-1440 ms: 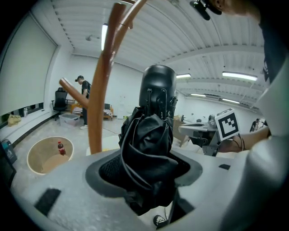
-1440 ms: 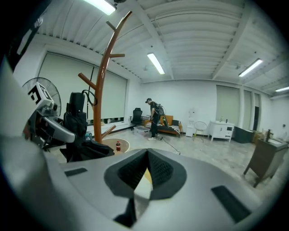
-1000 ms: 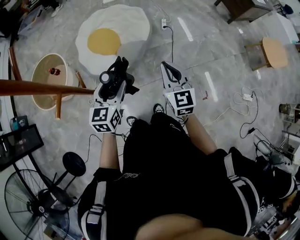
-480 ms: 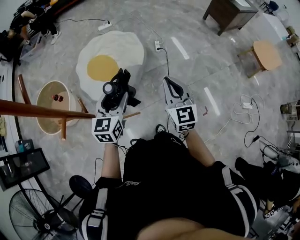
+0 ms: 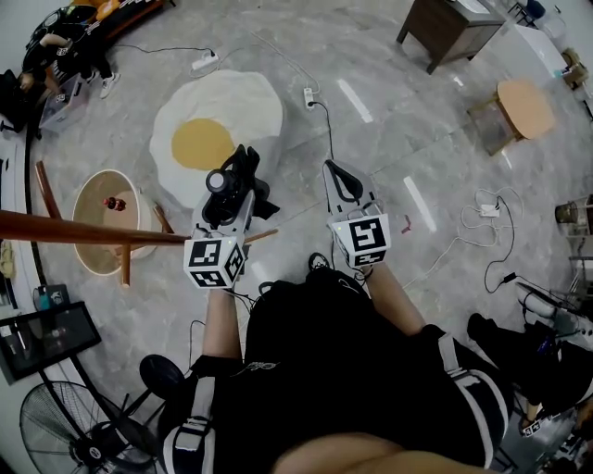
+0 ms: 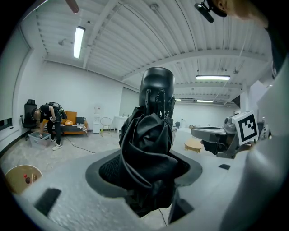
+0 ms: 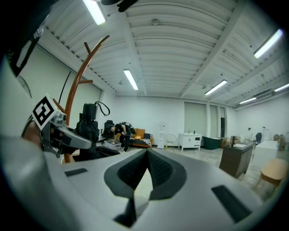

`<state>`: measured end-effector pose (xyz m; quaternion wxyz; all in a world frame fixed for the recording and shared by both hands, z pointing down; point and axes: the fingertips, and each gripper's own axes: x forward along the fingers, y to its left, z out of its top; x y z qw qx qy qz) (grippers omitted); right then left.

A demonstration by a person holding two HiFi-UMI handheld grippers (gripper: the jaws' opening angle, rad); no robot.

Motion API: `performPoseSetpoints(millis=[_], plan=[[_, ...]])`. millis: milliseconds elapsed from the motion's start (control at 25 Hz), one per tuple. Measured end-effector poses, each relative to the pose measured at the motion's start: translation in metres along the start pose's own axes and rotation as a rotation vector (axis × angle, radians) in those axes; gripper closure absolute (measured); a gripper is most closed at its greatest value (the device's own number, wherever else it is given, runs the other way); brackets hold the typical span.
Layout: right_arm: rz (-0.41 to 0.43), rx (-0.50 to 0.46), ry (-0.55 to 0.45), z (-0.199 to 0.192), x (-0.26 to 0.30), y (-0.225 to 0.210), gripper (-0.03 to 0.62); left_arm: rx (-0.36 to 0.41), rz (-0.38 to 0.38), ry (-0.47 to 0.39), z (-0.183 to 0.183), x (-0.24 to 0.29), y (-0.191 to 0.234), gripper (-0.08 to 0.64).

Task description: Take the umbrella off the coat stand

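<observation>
The big white room around me

Under me lies a grey marble floor (image 5: 417,120) with a fried-egg rug (image 5: 218,111). A round wooden stool (image 5: 525,97) and a dark cabinet (image 5: 449,28) stand to my right. Overhead, tube lights (image 7: 131,79) line a ribbed white ceiling (image 7: 180,45). An orange sofa (image 6: 74,118) stands by the far wall.

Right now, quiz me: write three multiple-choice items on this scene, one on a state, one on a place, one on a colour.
1. The right gripper is:
A. shut and empty
B. wide open
C. out of every view

2. The folded umbrella is:
A. hanging on the coat stand
B. between the jaws of the left gripper
C. in the right gripper

3. The umbrella's colour is:
A. red
B. black
C. yellow

Answers:
1 A: in the right gripper view its jaws meet at the tips with nothing between them.
2 B: the left gripper view shows its jaws closed on the bundled cloth.
3 B: cloth and handle are both black.
</observation>
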<state>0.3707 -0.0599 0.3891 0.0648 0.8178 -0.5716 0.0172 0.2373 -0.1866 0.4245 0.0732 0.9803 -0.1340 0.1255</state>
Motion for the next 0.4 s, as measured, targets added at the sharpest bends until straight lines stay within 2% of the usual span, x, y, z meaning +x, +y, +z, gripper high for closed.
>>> performPoseSetpoints(millis=[400], plan=[[-0.009, 0.013, 0.001, -0.001, -0.004, -0.014, 0.588, 0.005, -0.011, 0.024, -0.001, 0.009, -0.013, 0.291]])
